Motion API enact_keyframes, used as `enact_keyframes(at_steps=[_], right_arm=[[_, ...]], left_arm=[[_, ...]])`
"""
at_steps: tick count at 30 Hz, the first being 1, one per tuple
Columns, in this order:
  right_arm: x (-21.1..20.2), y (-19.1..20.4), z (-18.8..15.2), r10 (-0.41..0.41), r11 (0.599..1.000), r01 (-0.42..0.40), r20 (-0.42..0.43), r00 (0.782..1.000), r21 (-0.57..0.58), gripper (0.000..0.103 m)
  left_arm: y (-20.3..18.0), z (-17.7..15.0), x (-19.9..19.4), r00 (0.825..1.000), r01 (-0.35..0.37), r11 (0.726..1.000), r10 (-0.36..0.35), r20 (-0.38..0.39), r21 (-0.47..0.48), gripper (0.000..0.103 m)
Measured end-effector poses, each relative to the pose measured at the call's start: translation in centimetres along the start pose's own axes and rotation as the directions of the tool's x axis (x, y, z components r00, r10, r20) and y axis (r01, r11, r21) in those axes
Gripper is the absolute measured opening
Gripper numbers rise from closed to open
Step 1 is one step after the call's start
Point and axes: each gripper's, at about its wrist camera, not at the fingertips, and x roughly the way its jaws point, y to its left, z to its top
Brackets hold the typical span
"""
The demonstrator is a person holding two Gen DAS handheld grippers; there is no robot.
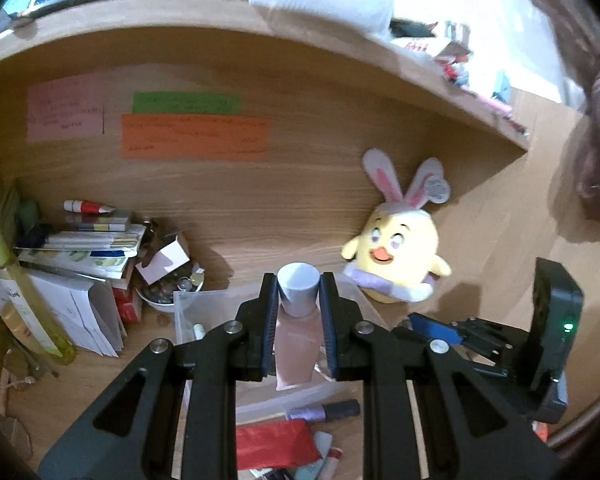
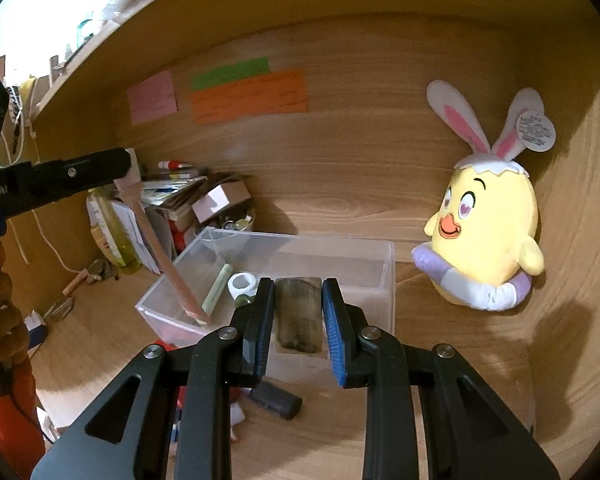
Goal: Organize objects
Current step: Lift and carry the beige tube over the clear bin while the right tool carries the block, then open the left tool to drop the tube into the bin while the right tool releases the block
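My left gripper [image 1: 299,294] is shut on a pink tube with a grey cap [image 1: 296,332], held over the clear plastic box [image 1: 188,312]. From the right wrist view the tube [image 2: 160,252] hangs with its flat end inside the box [image 2: 260,240]. My right gripper [image 2: 298,304] is shut on a dark flat packet [image 2: 299,312] above the box's near side. A pale green stick [image 2: 218,286] and a white ring-shaped item [image 2: 242,284] lie in the box.
A yellow chick plush with bunny ears [image 2: 488,232] sits right of the box. Stacked books, a small carton and a bowl of trinkets [image 1: 168,292] crowd the left corner. A purple tube [image 1: 324,411] and red pouch [image 1: 276,444] lie near me.
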Motion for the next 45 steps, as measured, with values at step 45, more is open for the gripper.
enact_keyframes(at_steps=[45], right_arm=[[6.0,-0.1,-0.8,0.017,1.0,-0.021,-0.13,0.991,-0.023,0.045]], left_arm=[[4.1,-5.1,6.9,0.981,-0.077,0.997,0.069,-0.183,-0.032,0.058]])
